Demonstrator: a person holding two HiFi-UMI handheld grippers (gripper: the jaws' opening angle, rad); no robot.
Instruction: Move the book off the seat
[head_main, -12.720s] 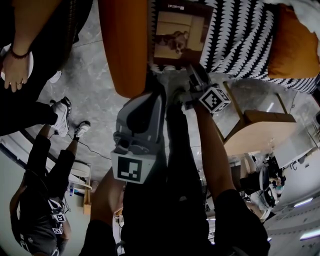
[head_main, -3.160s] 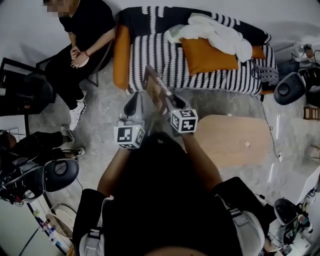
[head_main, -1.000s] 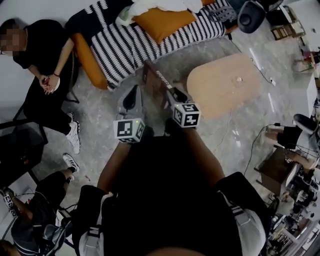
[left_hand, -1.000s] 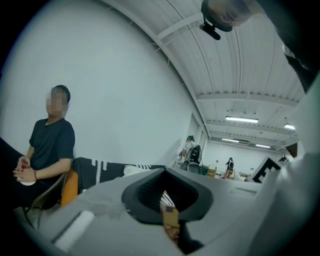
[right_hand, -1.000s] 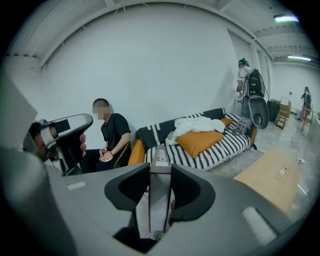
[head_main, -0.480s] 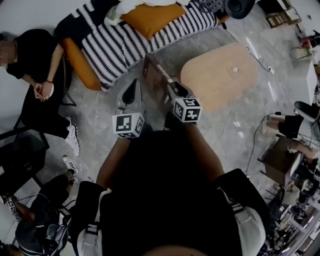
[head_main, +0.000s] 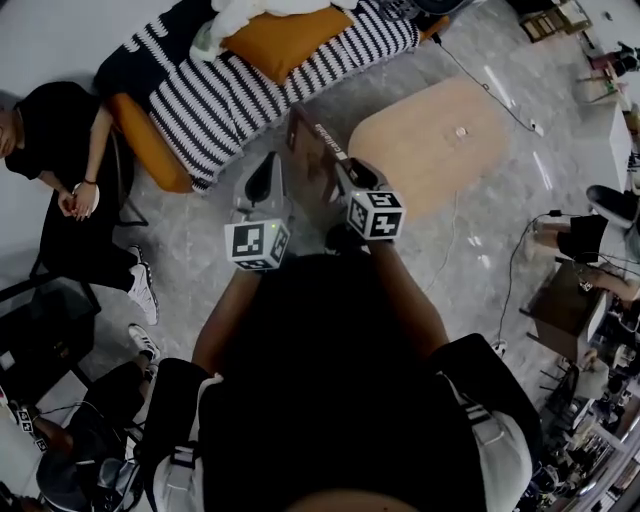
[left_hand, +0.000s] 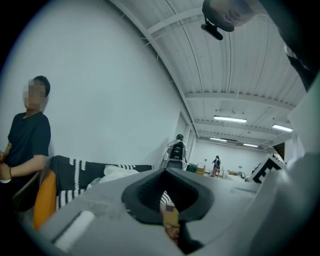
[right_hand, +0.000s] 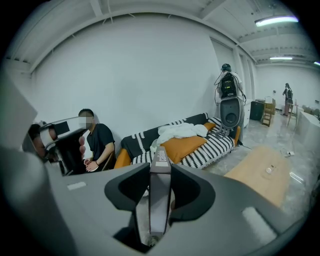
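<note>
The book, brown with a dark spine, stands on edge in the air above the grey floor, away from the striped sofa seat. My right gripper is shut on it. In the right gripper view the spine fills the gap between the pads. My left gripper hangs close to the book's left side. In the left gripper view its jaws leave a narrow slit with a brown scrap showing in it; whether it lies in the jaws or beyond them is unclear.
A rounded wooden table lies just right of and beyond the book. The sofa carries an orange cushion and a white cloth. A person in black sits at the sofa's left end. A speaker on a stand rises past the sofa's far end.
Both grippers have carried the book farther from the sofa, which has slid up and left in the head view. The wooden table now sits closer beside the book.
</note>
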